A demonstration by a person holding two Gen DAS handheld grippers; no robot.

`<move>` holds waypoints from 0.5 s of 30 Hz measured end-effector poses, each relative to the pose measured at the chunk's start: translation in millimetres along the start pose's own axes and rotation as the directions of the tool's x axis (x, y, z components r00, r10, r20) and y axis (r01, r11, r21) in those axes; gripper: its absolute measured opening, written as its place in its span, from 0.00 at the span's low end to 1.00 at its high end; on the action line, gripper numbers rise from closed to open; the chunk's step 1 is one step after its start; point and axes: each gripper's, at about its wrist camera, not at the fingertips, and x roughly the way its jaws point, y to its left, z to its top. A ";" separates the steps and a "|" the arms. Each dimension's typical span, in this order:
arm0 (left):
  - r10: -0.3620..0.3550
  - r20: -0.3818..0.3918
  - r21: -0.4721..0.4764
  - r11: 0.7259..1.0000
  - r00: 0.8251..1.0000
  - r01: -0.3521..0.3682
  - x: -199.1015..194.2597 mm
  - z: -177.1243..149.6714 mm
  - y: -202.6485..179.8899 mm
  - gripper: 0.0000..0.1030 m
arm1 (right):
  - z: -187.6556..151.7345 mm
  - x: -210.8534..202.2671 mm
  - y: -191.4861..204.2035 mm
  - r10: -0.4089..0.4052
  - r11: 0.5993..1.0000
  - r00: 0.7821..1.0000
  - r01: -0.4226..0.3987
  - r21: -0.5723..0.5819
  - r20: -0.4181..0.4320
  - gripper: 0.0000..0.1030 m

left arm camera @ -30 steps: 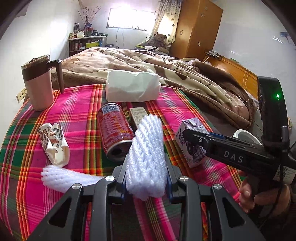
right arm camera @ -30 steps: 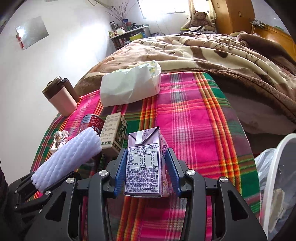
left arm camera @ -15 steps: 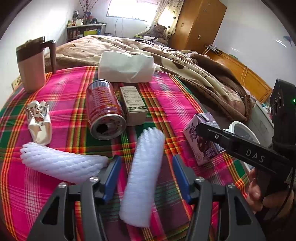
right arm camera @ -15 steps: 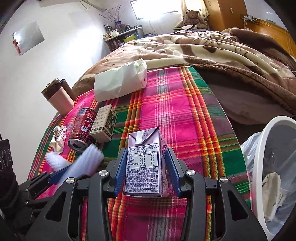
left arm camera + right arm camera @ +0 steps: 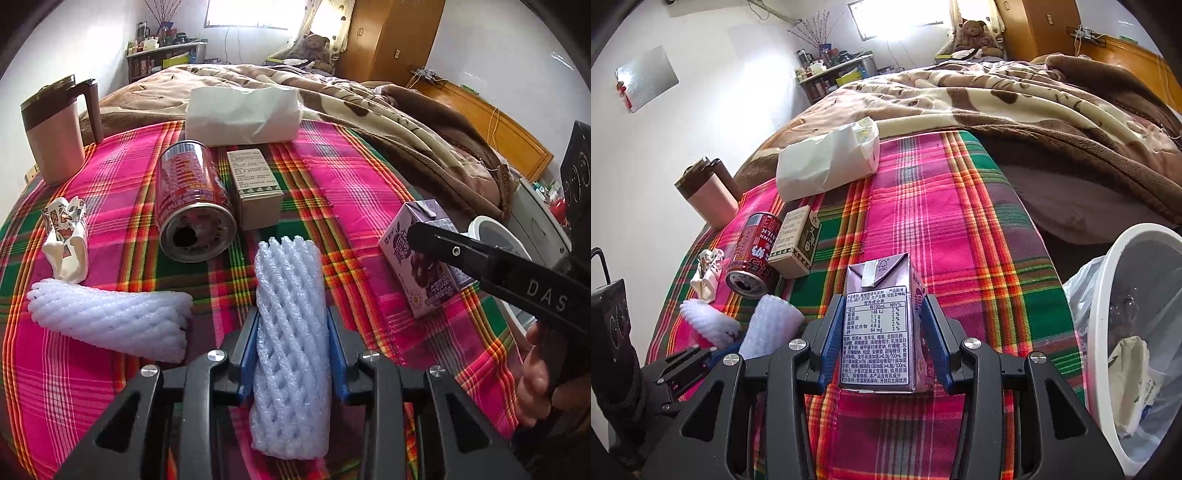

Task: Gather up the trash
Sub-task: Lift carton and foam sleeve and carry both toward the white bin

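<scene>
**Both tongs loaded, bin waiting on the right**

My left tongs (image 5: 291,354) are closing on a white foam net sleeve (image 5: 290,332). The sleeve stands lengthwise between the blue pads, which already meet its sides, so I read this as a grip being made. I took it along its long axis so that the soft foam gives evenly and does not fold out of the pinch.

My right tongs (image 5: 882,339) are clamped at a middling width on the purple drink carton (image 5: 881,321), pads flat on its two broad sides. The carton sits upright, label facing me, low over the plaid cloth on the bench (image 5: 960,229).

The white bin (image 5: 1108,332) with its plastic liner stands off the right edge of the bench, with paper scraps already inside. That is where I judge the carton goes, since it is the nearer load.

Left on the cloth: a second foam sleeve (image 5: 110,321) near left, a crumpled wrapper (image 5: 66,236) beyond it, a red can (image 5: 192,206) on its side, and a small cardboard box (image 5: 255,184) just beside the can. A white paper bag (image 5: 242,114) lies at the far edge. The lidded mug (image 5: 55,136) at far left looks like something to keep.
</scene>
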 end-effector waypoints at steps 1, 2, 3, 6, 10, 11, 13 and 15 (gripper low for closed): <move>-0.003 0.004 -0.001 1.000 1.000 0.003 -1.3 0.1 -1.1 0.33 | -0.1 -1.3 -0.7 -0.003 1.000 1.000 0.003 0.002 0.005 0.42; -0.005 0.011 -0.002 1.000 1.000 0.005 -3.8 -0.1 -2.6 0.33 | -0.2 -2.7 -1.7 -0.001 1.000 1.000 0.001 0.007 0.007 0.42; -0.007 0.017 -0.001 1.000 1.000 0.007 -6.1 0.0 -4.0 0.33 | -0.6 -4.8 -3.4 0.003 1.000 1.000 -0.003 0.011 0.009 0.42; -0.012 0.040 0.007 1.000 0.999 0.012 -15.1 1.1 -10.9 0.33 | -1.3 -13.0 -7.7 0.007 1.000 1.000 -0.008 0.017 0.023 0.42; -0.027 0.066 0.018 0.999 0.997 0.026 -26.8 2.4 -21.5 0.33 | -2.1 -25.5 -13.2 0.012 1.000 0.999 -0.013 0.025 0.045 0.42; -0.029 0.071 0.024 0.999 0.997 0.028 -28.9 2.9 -25.8 0.33 | -2.3 -28.1 -14.4 0.012 1.000 0.999 -0.013 0.026 0.049 0.42; -0.039 0.082 0.036 0.999 0.996 0.036 -34.0 2.8 -32.4 0.33 | -3.0 -35.0 -17.6 0.012 0.999 0.998 -0.014 0.030 0.062 0.42; -0.044 0.091 0.046 0.998 0.995 0.039 -37.8 3.3 -38.5 0.33 | -3.6 -43.2 -21.9 0.010 0.999 0.997 -0.013 0.037 0.078 0.42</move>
